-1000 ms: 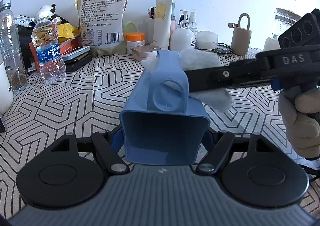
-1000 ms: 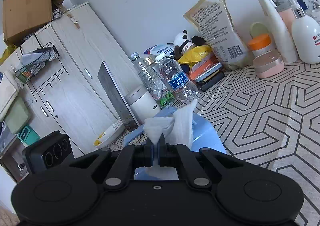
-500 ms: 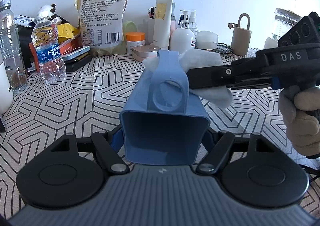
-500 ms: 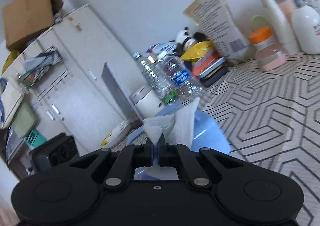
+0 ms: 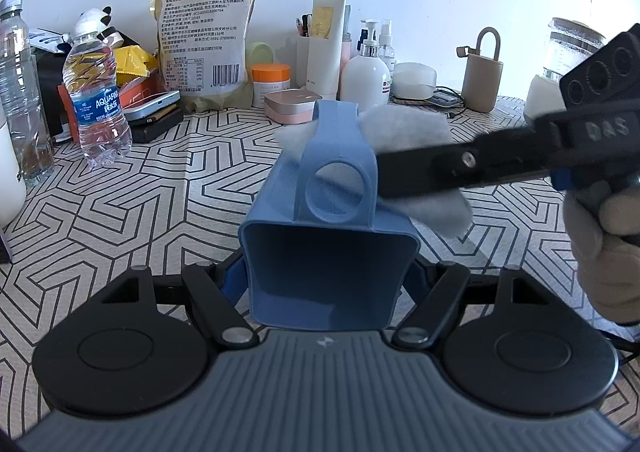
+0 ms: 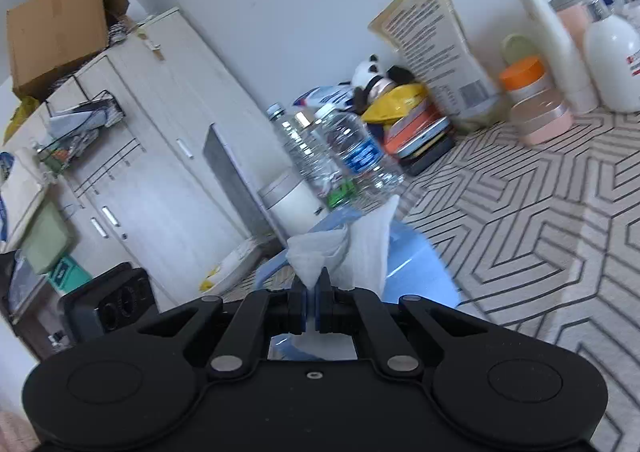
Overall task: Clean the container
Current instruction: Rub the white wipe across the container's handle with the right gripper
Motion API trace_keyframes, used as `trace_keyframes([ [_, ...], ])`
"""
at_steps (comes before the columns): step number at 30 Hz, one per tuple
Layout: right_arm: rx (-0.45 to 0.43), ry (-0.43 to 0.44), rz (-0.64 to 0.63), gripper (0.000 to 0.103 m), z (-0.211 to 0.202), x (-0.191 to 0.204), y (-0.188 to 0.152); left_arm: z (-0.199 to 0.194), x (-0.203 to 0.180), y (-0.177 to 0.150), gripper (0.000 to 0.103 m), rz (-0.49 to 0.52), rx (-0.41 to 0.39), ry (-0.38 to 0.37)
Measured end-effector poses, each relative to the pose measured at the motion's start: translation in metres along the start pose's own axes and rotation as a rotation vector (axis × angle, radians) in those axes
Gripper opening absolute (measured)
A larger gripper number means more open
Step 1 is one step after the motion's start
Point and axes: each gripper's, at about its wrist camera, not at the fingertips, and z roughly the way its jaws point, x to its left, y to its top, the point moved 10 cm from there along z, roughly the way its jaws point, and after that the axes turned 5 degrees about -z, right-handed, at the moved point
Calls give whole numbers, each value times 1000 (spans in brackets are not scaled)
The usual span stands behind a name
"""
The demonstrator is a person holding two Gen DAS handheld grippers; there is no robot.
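Sideways, blue container (image 5: 324, 252) in left gripper's (image 5: 326, 284) clamp; right gripper (image 6: 310, 294) pinching white cloth (image 6: 360, 248).

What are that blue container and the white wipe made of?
The blue container looks like moulded plastic: smooth, matte, one even colour, rounded edges. The white wipe held in the right claw seems soft non-woven cloth or tissue, fuzzy and creased; which one is unclear.

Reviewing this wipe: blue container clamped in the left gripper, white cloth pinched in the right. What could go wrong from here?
1. The right gripper pinches only a small fold of the white cloth; dragging over the blue container could pull it free.
2. The left gripper clamps only the container's near end, so sideways wiping pressure might twist it loose.
3. The water bottle stands nearby; a wide sweep could topple it.
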Motion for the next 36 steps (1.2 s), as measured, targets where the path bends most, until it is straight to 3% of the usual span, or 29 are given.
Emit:
trace_keyframes([
  [7, 21, 18, -29, 1, 3, 12, -5, 0, -1, -1, 75, 8, 1, 4],
  [13, -12, -75, -15, 1, -11, -4, 1, 1, 1, 0, 74, 6, 0, 2],
  [28, -3, -44, 8, 1, -9, -7, -1, 0, 0, 0, 75, -4, -4, 10],
  [33, 16, -142, 20, 2, -13, -24, -5, 2, 2, 0, 74, -17, 12, -8],
  [36, 128, -258, 25, 8, -1, -45, -21, 3, 1, -1, 74, -12, 18, -6],
])
